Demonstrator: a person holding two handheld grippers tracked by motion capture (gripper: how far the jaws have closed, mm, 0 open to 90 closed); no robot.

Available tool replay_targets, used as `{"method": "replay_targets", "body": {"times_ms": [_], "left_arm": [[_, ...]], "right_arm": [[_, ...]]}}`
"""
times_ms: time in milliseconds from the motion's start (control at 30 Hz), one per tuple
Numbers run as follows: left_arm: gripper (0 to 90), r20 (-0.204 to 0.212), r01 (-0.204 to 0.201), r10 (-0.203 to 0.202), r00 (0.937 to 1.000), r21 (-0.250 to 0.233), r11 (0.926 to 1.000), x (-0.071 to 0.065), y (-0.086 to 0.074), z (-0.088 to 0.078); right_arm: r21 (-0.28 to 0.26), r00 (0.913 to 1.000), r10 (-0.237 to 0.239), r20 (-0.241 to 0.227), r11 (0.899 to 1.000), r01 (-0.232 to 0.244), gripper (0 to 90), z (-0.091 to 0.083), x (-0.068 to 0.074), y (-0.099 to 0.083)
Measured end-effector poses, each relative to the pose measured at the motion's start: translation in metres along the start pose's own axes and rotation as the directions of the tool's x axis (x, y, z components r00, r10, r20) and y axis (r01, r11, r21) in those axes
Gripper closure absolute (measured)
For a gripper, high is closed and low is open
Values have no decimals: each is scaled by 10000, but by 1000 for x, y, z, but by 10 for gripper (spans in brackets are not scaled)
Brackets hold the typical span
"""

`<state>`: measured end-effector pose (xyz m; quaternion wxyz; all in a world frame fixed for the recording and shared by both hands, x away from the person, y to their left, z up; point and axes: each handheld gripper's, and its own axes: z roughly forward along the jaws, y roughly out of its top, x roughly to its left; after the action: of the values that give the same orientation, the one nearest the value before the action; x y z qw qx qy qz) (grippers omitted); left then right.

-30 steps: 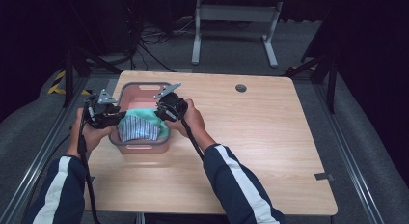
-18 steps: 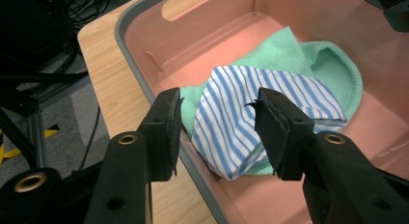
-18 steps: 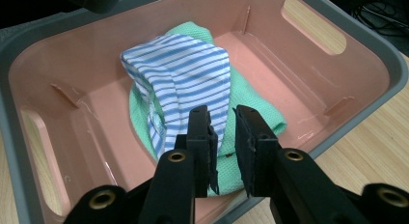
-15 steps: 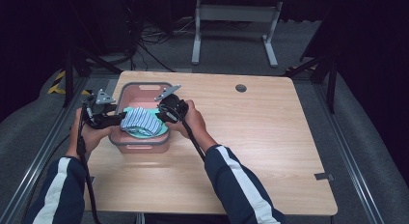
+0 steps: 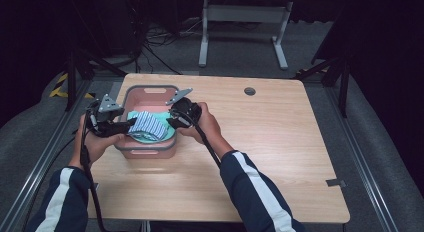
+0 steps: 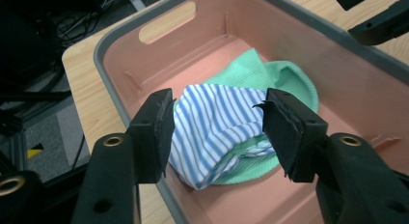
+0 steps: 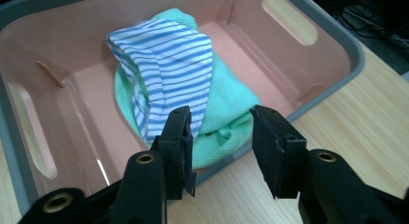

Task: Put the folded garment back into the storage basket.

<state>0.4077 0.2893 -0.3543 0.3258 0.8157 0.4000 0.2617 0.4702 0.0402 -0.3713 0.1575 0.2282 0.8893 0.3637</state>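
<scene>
A blue-and-white striped cloth lies crumpled on a green cloth inside a pink basin with a grey rim. My left gripper hovers at the basin's left side. In the left gripper view its jaws have just been opening, and the striped cloth lies loose below them. My right gripper is at the basin's right side. Its jaws have also just been opening and stand above the rim with nothing between them, while the striped cloth and green cloth lie beyond.
The basin stands on the left part of a wooden table with a round cable hole at the back. Metal rails run along both table sides. The right gripper's jaw tips show in the left gripper view, past the basin's far wall.
The striped cloth was held up between the two grippers over the basin. Both have let it go and it has settled into the basin; the hands barely moved.
</scene>
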Motion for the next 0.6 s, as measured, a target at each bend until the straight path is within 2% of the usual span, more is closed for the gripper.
{"method": "replay_targets", "body": {"times_ms": [167,200,333,400,500,567,600], "left_arm": [[409,131,-123,126,9998,-219,9997,-9,3,-5],[408,229,-247,254,9994,-305,9992,-16,5,-7],[405,301,-488,500,9983,-387,9981,-23,8,-9],[401,363,-495,512,9980,-448,9978,-30,10,-11],[397,435,-722,746,9963,-543,9959,-39,13,-14],[398,497,-994,1015,9936,-448,9940,-42,15,-15],[398,454,-938,958,9944,-439,9946,-45,15,-14]], "right_arm": [[125,9997,-152,165,9998,150,533,-9,-2,-3],[124,9997,-158,209,9998,155,526,-10,-2,-4],[194,9988,-300,396,9994,293,503,-17,-3,-7],[245,9986,-354,396,9991,344,493,-21,-3,-9],[299,9975,-504,490,9984,490,484,-27,-4,-12],[340,9964,-618,577,9976,599,480,-31,-5,-14],[311,9965,-593,595,9979,575,479,-33,-5,-16]]}}
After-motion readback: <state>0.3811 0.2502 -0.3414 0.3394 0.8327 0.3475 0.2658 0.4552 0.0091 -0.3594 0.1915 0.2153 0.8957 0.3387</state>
